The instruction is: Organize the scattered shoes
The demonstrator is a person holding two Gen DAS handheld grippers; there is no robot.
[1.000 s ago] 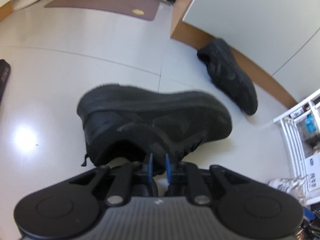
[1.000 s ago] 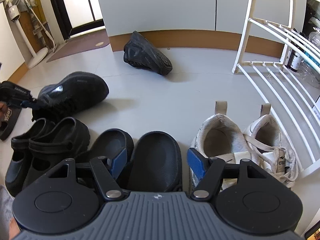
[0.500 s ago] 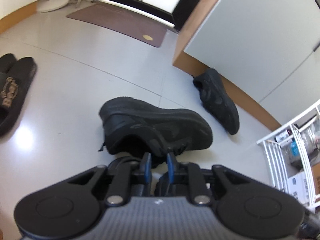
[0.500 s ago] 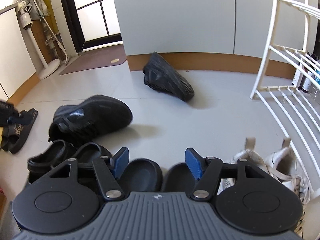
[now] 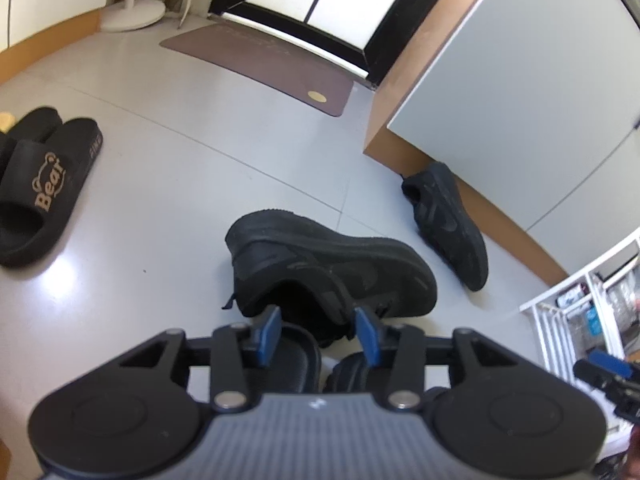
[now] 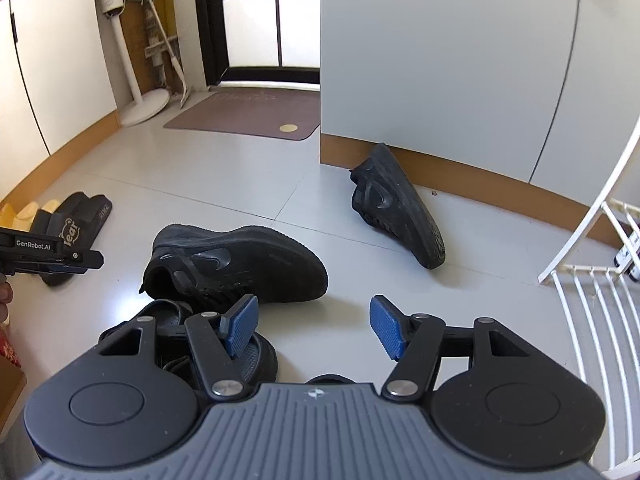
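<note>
A black sneaker [image 5: 332,264] lies on the pale floor, its heel opening toward my left gripper [image 5: 318,332]. The left jaws are opening; the shoe's collar shows in the gap, and neither pad presses on it. The matching black sneaker [image 5: 448,224] leans on its side against the cabinet's wooden base. In the right wrist view my right gripper [image 6: 314,326] stands open above bare floor with nothing between its fingers. The near sneaker [image 6: 240,264] is just beyond it and the far sneaker [image 6: 400,208] is at the wall. The left gripper [image 6: 94,260] pokes in from the left edge.
Black clogs [image 6: 180,328] sit right under the grippers. Black slide sandals [image 6: 76,224] lie at the left. A white wire rack [image 6: 592,312] stands on the right, and a brown door mat [image 6: 248,112] and a fan base [image 6: 144,108] are further back. A grey cabinet [image 6: 440,60] blocks the far right.
My left gripper let go of the black sneaker, opened and drew back upward. My right gripper rose, and the clogs and white sneakers slid out from under it.
</note>
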